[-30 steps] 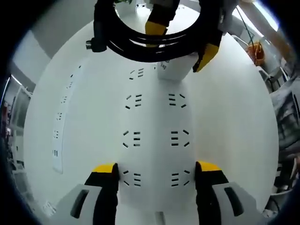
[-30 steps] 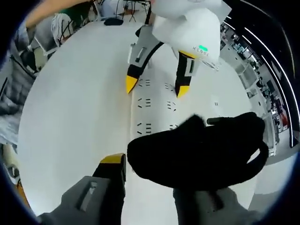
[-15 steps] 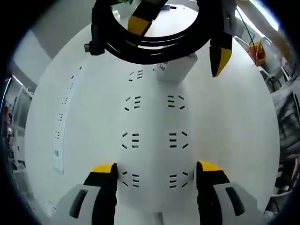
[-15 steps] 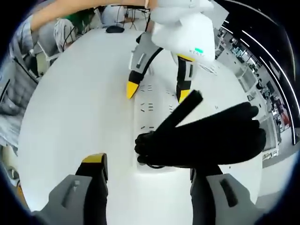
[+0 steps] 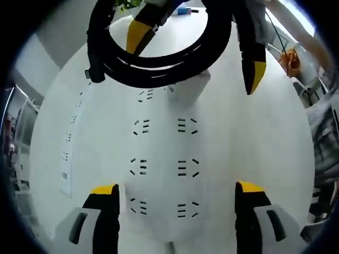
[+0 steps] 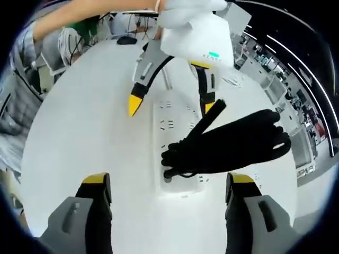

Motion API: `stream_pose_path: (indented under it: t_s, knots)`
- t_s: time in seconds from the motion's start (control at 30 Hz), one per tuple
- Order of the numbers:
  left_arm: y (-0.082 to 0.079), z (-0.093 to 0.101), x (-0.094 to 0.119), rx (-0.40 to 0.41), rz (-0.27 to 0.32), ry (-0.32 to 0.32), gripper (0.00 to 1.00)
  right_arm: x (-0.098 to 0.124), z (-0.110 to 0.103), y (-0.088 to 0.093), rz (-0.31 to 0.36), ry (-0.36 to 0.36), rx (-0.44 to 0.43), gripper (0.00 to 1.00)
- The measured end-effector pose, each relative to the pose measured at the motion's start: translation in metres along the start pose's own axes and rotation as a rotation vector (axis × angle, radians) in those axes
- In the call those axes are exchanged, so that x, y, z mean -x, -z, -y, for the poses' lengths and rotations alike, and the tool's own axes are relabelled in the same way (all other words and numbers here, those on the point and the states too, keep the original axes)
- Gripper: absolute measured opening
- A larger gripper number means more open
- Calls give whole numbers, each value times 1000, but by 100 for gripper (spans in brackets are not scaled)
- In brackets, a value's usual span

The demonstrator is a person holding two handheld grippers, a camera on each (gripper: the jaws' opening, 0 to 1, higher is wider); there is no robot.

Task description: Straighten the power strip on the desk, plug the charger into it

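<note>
A white power strip (image 5: 161, 143) with two columns of sockets lies lengthwise on the white desk. My left gripper (image 5: 177, 188) is open, with one jaw on each side of the strip's near end. A black coiled cable (image 5: 153, 74) rests over the strip's far end, partly hiding a white block (image 5: 188, 87) there. Beyond the coil, my right gripper (image 5: 197, 55) is open. In the right gripper view the coil (image 6: 233, 143) lies on the strip (image 6: 172, 127), just ahead of my open right gripper (image 6: 169, 182). The left gripper (image 6: 172, 104) faces it from the far end.
A second, narrow white power strip (image 5: 66, 153) lies along the desk's left side in the left gripper view. A person's arm (image 6: 95, 10) reaches in over the left gripper. Chairs (image 6: 47, 53) stand past the desk edge.
My right gripper has opened and let go of the black coil, which now lies on the strip. It has drawn back a little. My left jaws have spread wider.
</note>
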State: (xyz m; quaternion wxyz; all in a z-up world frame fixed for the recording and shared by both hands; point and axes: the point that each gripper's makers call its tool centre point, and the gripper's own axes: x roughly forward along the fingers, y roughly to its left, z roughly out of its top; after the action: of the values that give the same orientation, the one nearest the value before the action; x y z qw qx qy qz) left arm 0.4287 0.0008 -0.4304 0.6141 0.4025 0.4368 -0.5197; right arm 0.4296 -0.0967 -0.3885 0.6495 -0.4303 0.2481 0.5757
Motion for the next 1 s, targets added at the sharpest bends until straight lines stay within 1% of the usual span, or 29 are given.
stream_pose_path:
  t_s: [0.17, 0.3, 0.43, 0.53, 0.57, 0.63, 0.77, 0.8, 0.87, 1.0]
  knots:
    - [-6, -1, 6, -5, 33, -20, 99, 0, 1, 2, 11, 6, -23, 93]
    - [-6, -1, 8, -3, 47, -39, 99, -1, 2, 1, 27, 12, -45, 98]
    - [-7, 1, 11, -4, 63, -56, 99, -1, 2, 0, 45, 20, -54, 100]
    - [-9, 2, 14, 2, 87, -66, 99, 0, 1, 0, 56, 30, -56, 100]
    - [-10, 3, 15, 9, 97, -70, 99, 0, 1, -1, 65, 37, -59, 100]
    - [-10, -4, 18, 32, 121, -80, 99, 1, 2, -2, 74, 50, -66, 100]
    - [-15, -4, 24, 43, 191, -122, 99, 6, 4, -7, 133, 79, -100, 100]
    - [-16, -3, 24, 49, 203, -128, 99, 7, 4, -9, 150, 85, -109, 100]
    - [-18, -4, 27, 70, 245, -155, 99, 9, 2, -11, 187, 89, -133, 100]
    - [-14, 1, 31, 81, 289, -185, 99, 10, 4, -10, 232, 123, -162, 100]
